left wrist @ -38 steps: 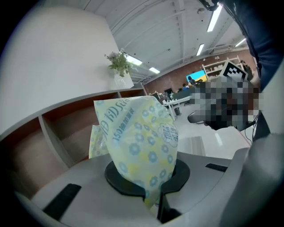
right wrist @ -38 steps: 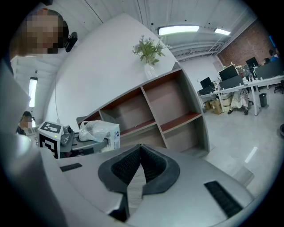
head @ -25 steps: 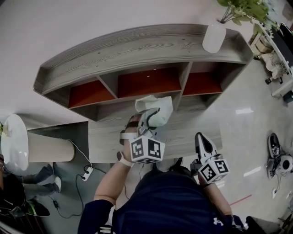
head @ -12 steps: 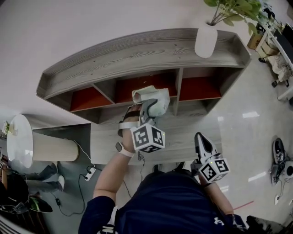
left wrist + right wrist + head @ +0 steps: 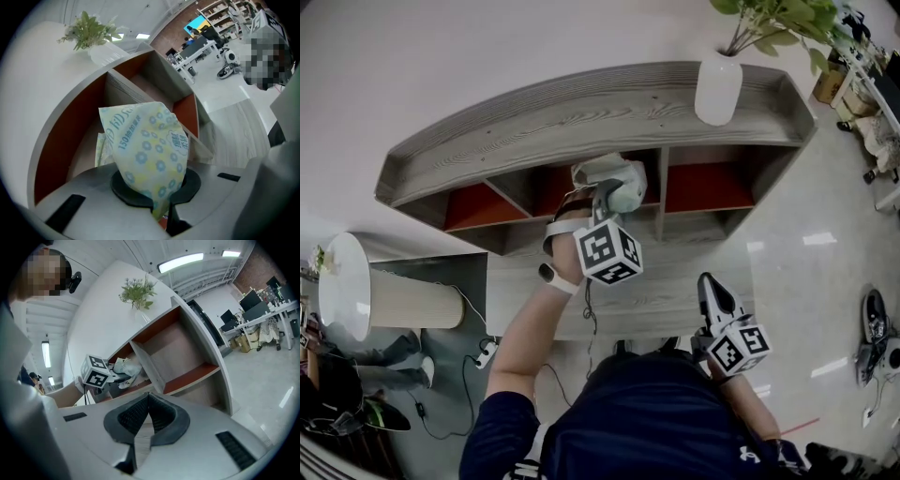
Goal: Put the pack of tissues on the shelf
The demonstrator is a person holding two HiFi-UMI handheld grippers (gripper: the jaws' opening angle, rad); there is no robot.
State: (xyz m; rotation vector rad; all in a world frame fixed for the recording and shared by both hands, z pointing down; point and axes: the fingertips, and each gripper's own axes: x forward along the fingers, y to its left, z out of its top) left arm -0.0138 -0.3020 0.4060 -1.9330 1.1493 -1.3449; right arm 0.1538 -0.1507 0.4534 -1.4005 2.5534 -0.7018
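Observation:
The pack of tissues (image 5: 617, 182), pale with blue and yellow flowers, hangs at the mouth of the middle compartment of the grey wooden shelf (image 5: 581, 111). My left gripper (image 5: 605, 202) is shut on the pack's lower edge. In the left gripper view the pack (image 5: 147, 147) stands up from the left gripper (image 5: 158, 199), with the red-backed compartment behind it. My right gripper (image 5: 709, 279) hangs low at the right, shut and empty. In the right gripper view the right gripper (image 5: 147, 401) has its pads together, and the pack (image 5: 126, 368) shows far off beside the left gripper's marker cube.
A white vase (image 5: 717, 86) with a green plant stands on the shelf top at the right. A low wooden platform (image 5: 666, 281) lies in front of the shelf. A white round table (image 5: 342, 291) is at the left, a power strip (image 5: 481, 352) with cables on the floor.
My left gripper has carried the pack forward, from in front of the shelf to the mouth of the middle compartment. The right gripper has stayed where it was.

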